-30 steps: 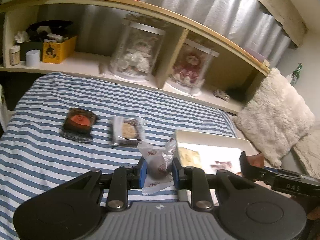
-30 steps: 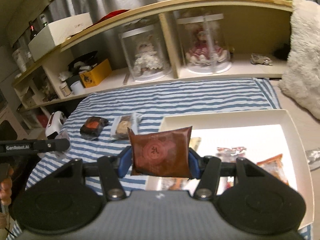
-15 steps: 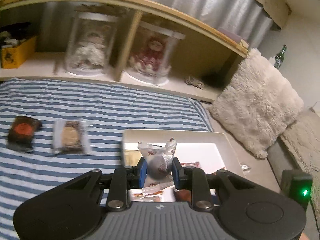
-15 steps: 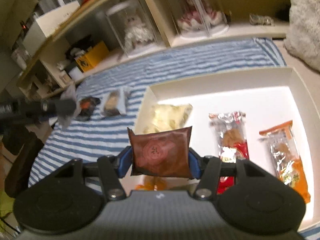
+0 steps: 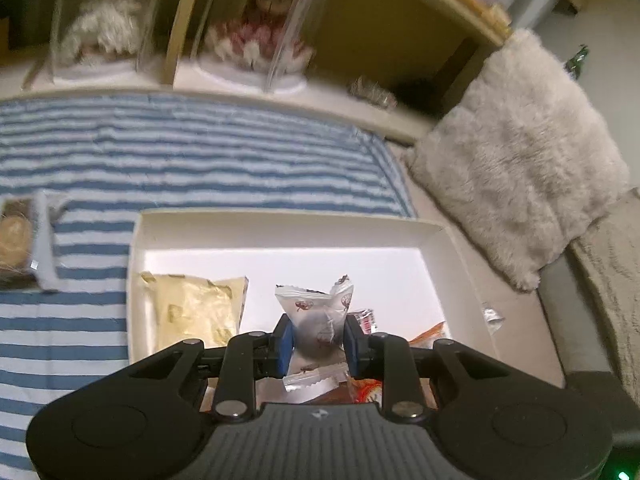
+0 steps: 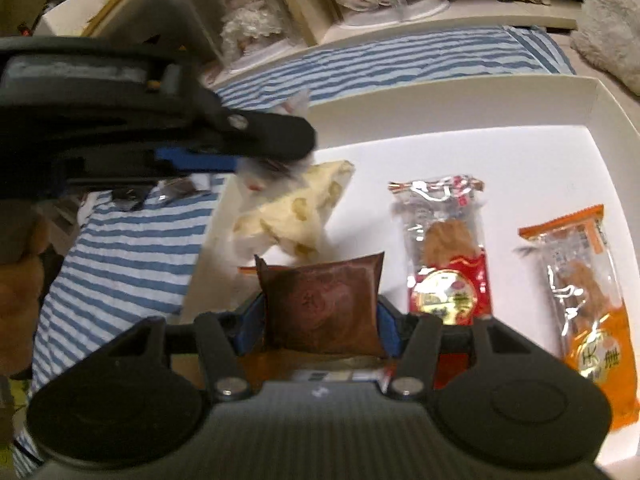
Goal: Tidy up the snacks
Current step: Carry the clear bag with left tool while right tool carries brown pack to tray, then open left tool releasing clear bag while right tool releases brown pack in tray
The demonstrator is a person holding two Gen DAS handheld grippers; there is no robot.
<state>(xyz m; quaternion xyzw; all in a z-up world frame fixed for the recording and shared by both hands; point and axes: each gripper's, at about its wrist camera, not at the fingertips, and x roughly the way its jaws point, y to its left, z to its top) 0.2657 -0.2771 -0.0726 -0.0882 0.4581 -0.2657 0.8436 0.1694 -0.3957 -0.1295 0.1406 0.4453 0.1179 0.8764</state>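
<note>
The left tool (image 5: 316, 340) is clamped on a small white-wrapped round snack (image 5: 318, 320), its blue pads pressing both sides, and holds it above the white box (image 5: 280, 228) that lies on the blue-striped bed (image 5: 180, 160). The right tool (image 6: 320, 320) grips a brown square packet (image 6: 322, 306) by its two side edges, over the near left part of the same box.

In the box, a pale yellow packet (image 6: 296, 208) lies by the left wall; to its right are a clear packet with a red label (image 6: 444, 248) and, nearer the right wall, an orange packet (image 6: 588, 288), side by side and apart. More wrappers lie under the right tool, mostly hidden.

Outside the box, on the bed near its left edge, lies a clear-wrapped biscuit (image 5: 20, 240). A fluffy cushion (image 5: 520, 160) stands past the box's right wall. On the shelf (image 5: 360, 116) behind the bed, two dolls stand in clear cases (image 5: 256, 20).
</note>
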